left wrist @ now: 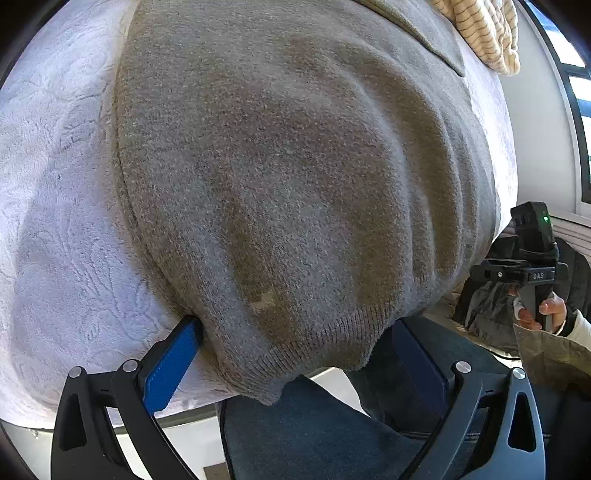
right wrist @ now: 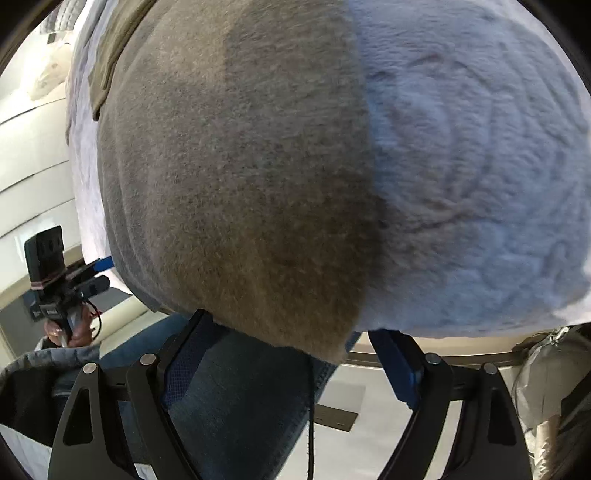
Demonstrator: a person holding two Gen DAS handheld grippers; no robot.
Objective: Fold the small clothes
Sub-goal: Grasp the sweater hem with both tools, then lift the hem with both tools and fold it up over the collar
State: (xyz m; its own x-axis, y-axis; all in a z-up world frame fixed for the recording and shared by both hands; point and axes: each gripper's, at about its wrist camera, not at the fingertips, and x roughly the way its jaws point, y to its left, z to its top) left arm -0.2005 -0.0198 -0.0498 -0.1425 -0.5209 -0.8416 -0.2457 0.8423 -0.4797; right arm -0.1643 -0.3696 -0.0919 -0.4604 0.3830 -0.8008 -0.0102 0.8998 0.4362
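**Both grippers at the sweater's near hem, fold not yet begun**

Nearest of all, the left gripper (left wrist: 291,350) sits at the hem of the grey-brown knit sweater (left wrist: 288,177), its blue-padded fingers (left wrist: 173,365) spread wide with the ribbed hem corner sagging between them. Nothing is clamped: one pad lies just beside the sweater's left edge, the other shows below the hem on the far side. The right gripper (right wrist: 284,354) stands likewise at the sweater's opposite near corner (right wrist: 325,343), fingers wide, the corner drooping over the gap without being pinched. Below that hem, the person's jeans (left wrist: 314,435) fill the foreground.

Beyond the hem, the sweater lies spread flat on a pale fleece blanket (left wrist: 55,221), which covers the surface on both sides of it. The sweater's body shows soft ridges on its right side. At the sweater's far end a flap of its own fabric lies across it, perhaps a sleeve, though that is hard to tell. Past that far end sits a striped cream garment (left wrist: 484,33).

Judging by this, the step in hand is taking hold of the near hem corners. Next, each gripper would need to close on its corner, catching both knit layers and not the blanket, then lift and carry the hem toward the sweater's far end.
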